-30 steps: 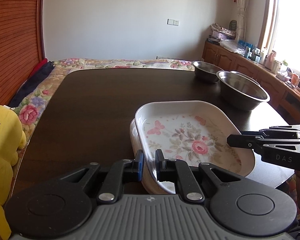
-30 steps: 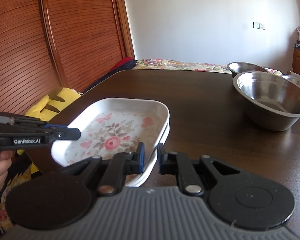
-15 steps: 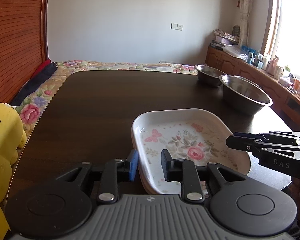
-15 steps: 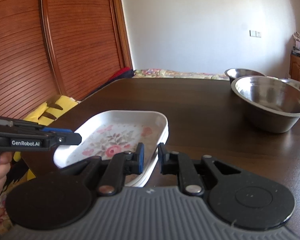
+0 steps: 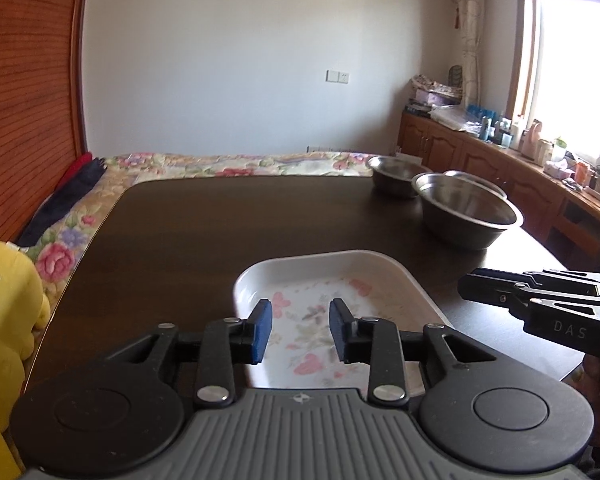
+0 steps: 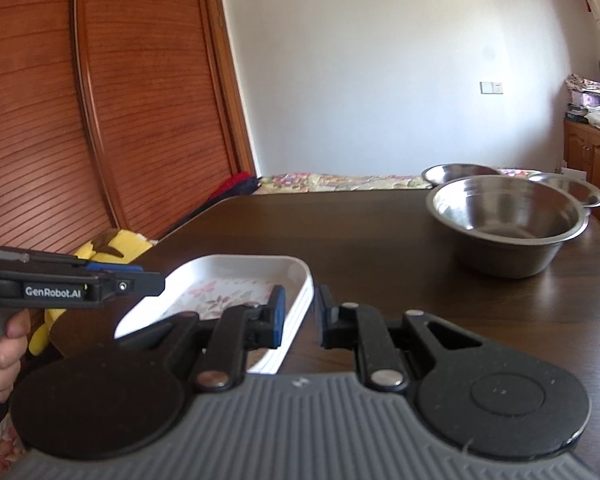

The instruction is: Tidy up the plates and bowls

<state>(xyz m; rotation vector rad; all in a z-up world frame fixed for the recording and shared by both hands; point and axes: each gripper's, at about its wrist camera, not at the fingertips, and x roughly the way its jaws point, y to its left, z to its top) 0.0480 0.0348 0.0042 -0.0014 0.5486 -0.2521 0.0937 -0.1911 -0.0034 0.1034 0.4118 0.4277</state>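
Plates (image 5: 340, 304) sit stacked on the counter (image 5: 220, 220); both hand-held grippers (image 5: 300, 330) (image 6: 300, 316) released; bowls (image 6: 508, 220) at two o'clock remain unnested.

The near plate (image 5: 380, 264) is white, its floor printed with pink roses, butterflies and grey-green leaves; the table (image 5: 228, 224) is dark brown; the far-right bowls (image 6: 508, 220) are plain silvery steel; the left gripper (image 5: 300, 330) is black with blue pads (image 5: 262, 330); the near-left plush toy (image 5: 4, 320) is yellow, striped brown.
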